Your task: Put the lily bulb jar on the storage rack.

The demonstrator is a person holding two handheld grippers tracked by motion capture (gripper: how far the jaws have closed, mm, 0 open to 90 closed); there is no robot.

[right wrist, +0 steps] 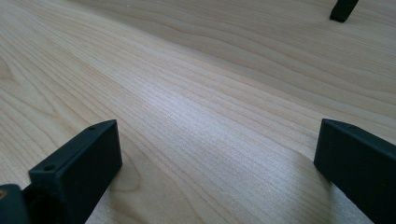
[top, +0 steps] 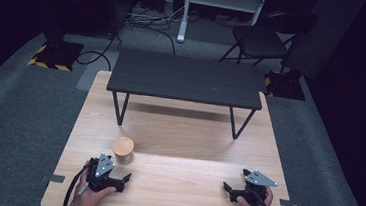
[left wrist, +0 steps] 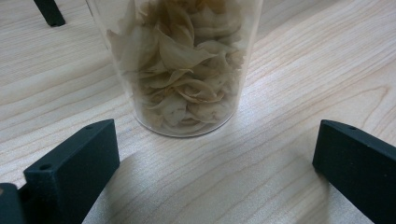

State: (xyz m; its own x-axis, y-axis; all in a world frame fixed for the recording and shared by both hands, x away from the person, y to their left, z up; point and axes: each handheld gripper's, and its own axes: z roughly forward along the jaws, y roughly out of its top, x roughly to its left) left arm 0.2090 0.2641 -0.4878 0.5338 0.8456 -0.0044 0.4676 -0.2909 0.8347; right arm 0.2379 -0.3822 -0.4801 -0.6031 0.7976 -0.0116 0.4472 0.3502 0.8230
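- High view: a jar (top: 123,150) with a wooden lid stood upright on the wooden bench (top: 173,192), on the near side of the small black table (top: 186,78) that sat at the far end of the bench, and toward that table's left legs. The left tool (top: 125,180) lay just short of the jar, apart from it. The right tool (top: 227,187) rested well to the jar's right, nothing between its jaws.
- Left gripper view: the jar (left wrist: 180,65) was a clear round tube packed with pale, papery dried flakes. It stood ahead of the left tool (left wrist: 212,154), whose jaws were spread wide to either side and did not touch it.
  - It looked light, so a knock could tip it.
  - The smooth wall seemed slippery and stiff; the contents fragile only if spilled.
  - Best hold, I judged: across the straight wall, low to mid-height, squeezed moderately.
- Right gripper view: the right tool (right wrist: 217,154) gaped wide over bare bench (right wrist: 201,84).
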